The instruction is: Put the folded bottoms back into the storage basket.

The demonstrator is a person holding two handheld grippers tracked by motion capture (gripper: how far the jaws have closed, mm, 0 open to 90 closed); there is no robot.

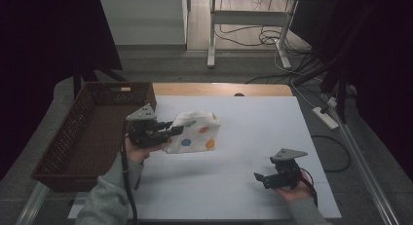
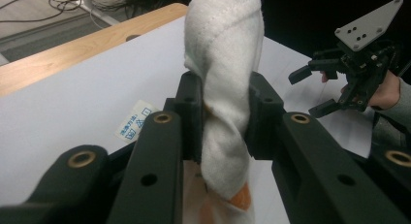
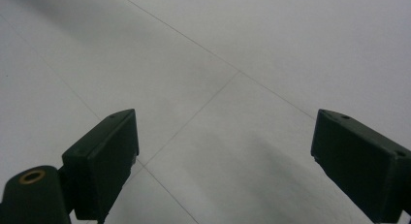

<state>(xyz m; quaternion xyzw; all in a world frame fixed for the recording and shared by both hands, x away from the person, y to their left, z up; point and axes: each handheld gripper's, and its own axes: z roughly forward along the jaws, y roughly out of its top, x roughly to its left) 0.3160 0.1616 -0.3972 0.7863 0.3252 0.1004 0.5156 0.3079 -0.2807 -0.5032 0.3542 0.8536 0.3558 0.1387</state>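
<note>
Cloth [image 1: 195, 132], white with coloured spots, is bunched on the white table [image 1: 253, 137] just right of the brown wicker basket [image 1: 92, 127]. One gathered edge is pinched between the pressed-together jaws of the left gripper [image 1: 173, 129], seen close up in the left gripper view [image 2: 225, 117], probably so it can be lifted or dragged toward the basket. A small printed label [image 2: 134, 123] lies on the table beyond. The right gripper [image 1: 259, 178] is held low over bare table, well apart, jaws spread and empty, apparently kept ready.
</note>
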